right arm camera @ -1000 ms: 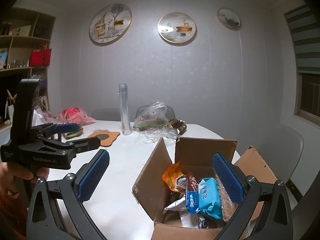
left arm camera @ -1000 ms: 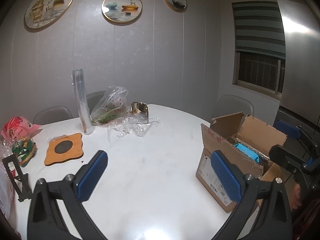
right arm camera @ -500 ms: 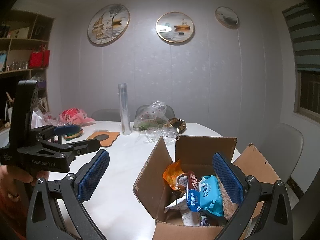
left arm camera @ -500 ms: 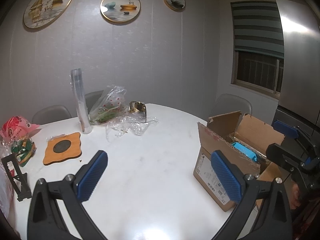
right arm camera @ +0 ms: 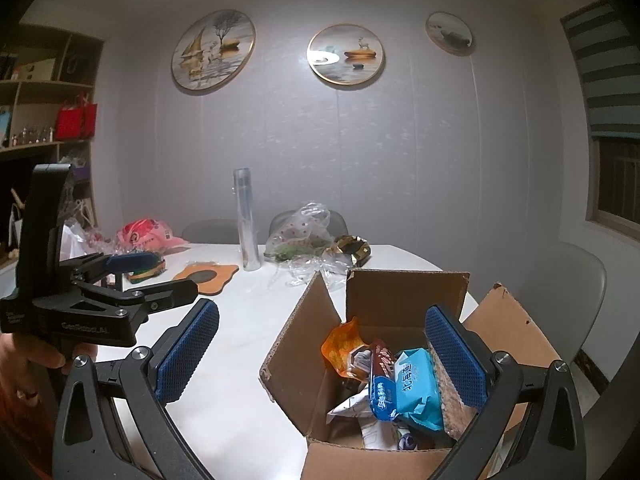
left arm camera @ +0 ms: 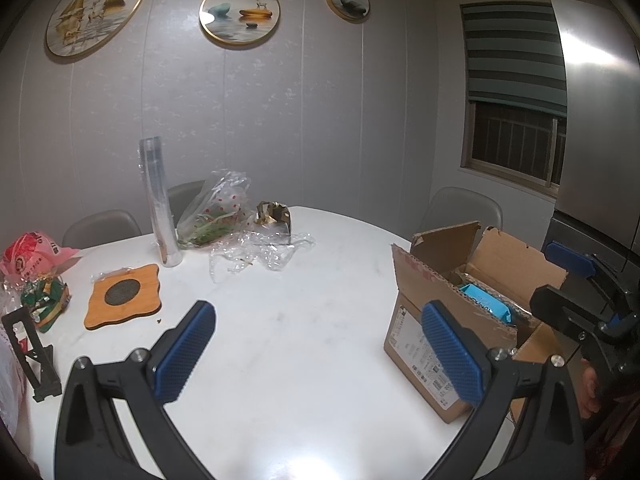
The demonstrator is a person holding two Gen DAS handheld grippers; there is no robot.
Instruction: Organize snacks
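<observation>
We see a glossy white counter (left arm camera: 280, 320) with faint marbling, throwing back the lamp's glare. The cardboard box (right arm camera: 384, 300) is matt brown, its torn edges rough and corrugated. Inside, the snack packets (right arm camera: 412, 384) look like shiny plastic film. Each gripper has blue pads (right arm camera: 188, 348) with a fine knobbly texture on matt black plastic. The trivet (left arm camera: 122, 300) looks like smooth wood.

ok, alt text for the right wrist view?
Open tongs hover above an open cardboard box of snack packets, including a light blue pack and an orange bag. The box sits on a white table.
</observation>
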